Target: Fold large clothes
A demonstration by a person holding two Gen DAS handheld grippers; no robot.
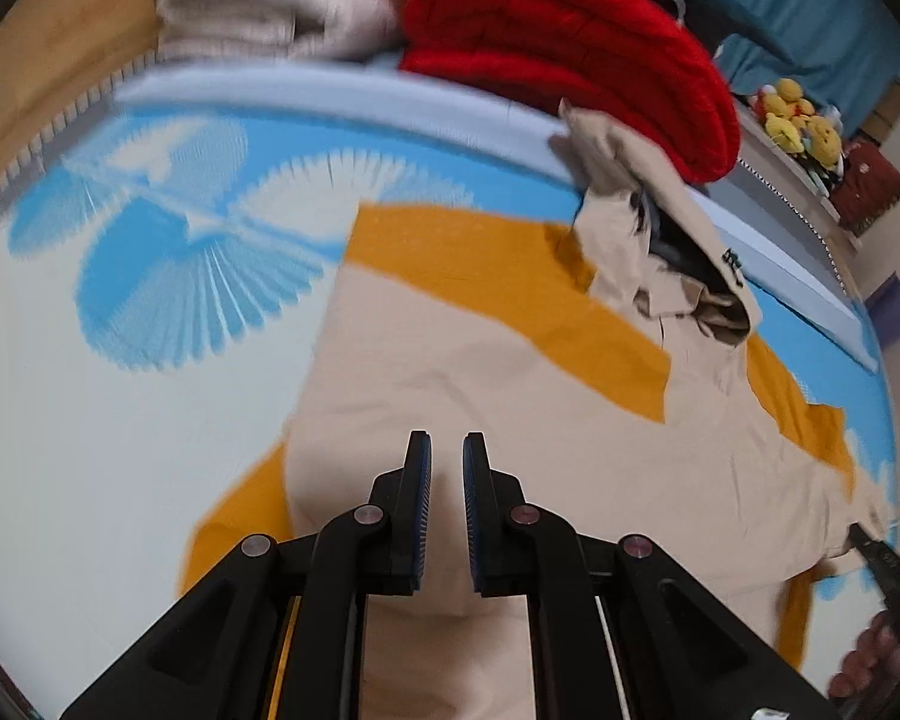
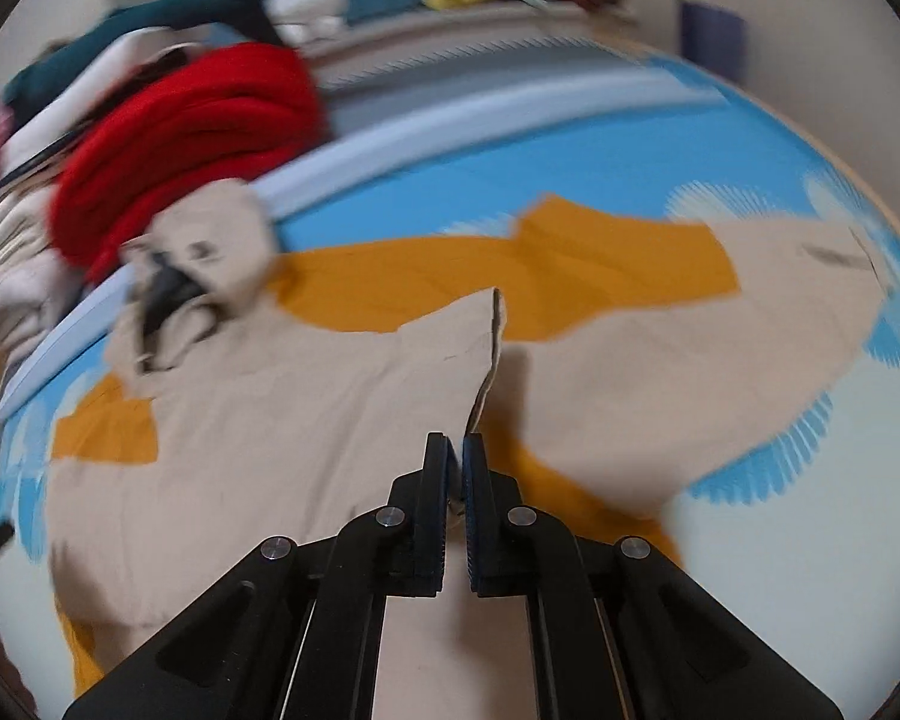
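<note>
A large beige and orange jacket [image 1: 480, 360] lies spread on a blue and white patterned bed cover [image 1: 90, 390], its hood [image 1: 678, 252] toward the far edge. It also shows in the right wrist view [image 2: 306, 414]. My left gripper [image 1: 447, 450] hovers over the beige body, jaws slightly apart, with nothing between them. My right gripper [image 2: 457, 450] is shut on a raised fold of the jacket's beige fabric [image 2: 486, 348], lifted off the bed. The right gripper's tip also shows in the left wrist view [image 1: 870, 546], at the jacket's sleeve end.
A folded red garment [image 1: 570, 54] and a cream knit [image 1: 270, 0] are stacked at the bed's far edge. Yellow plush toys [image 1: 798, 120] sit on a shelf beyond. The bed cover's edge [image 2: 870, 480] curves down on the right.
</note>
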